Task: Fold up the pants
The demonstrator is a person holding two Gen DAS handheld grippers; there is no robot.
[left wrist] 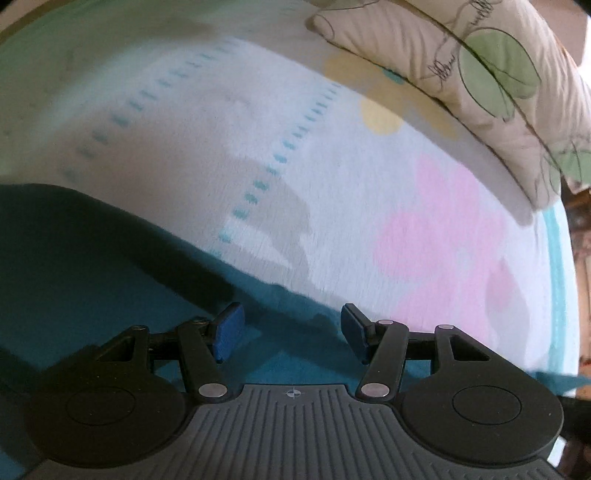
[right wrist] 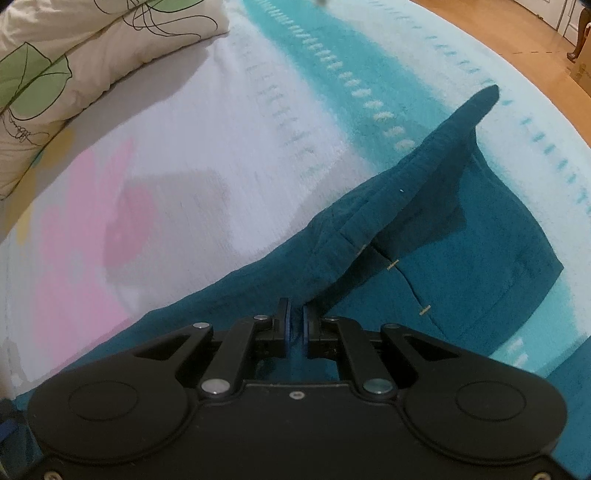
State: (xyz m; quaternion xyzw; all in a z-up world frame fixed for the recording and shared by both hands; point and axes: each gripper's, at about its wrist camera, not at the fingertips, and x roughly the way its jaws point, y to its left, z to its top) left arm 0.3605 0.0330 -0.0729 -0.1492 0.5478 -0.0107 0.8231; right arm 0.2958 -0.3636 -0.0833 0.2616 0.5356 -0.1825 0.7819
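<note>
**Right gripper clamped on teal pants; left gripper spread above them**

The dark teal fabric pants (right wrist: 461, 266) lie on a bed covered by a white blanket with pink, yellow and teal print (right wrist: 207, 155). In the right wrist view they spread from the near edge of the bed toward its far right side, where one narrow end (right wrist: 484, 98) reaches almost to the bed's edge, near the wooden floor (right wrist: 517, 33). A raised ridge of cloth runs from that end back to the right gripper (right wrist: 295, 328), and small yellow stitches show beside a seam.

The right gripper's blue-padded fingers (right wrist: 283, 325) stand close together with a strip of the teal cloth pinched between them (the cloth rises taut from the pinch).

The left gripper (left wrist: 291, 332) hangs over the pants (left wrist: 110, 280) near the bed's near edge, its blue pads (left wrist: 229, 328) set wide apart with nothing between them; whether they touch the cloth below cannot be told. The view is motion-blurred.

A cream pillow with green leaf print and black line drawing (left wrist: 480, 74) rests along the far edge of the bed, well apart from the pants.
</note>
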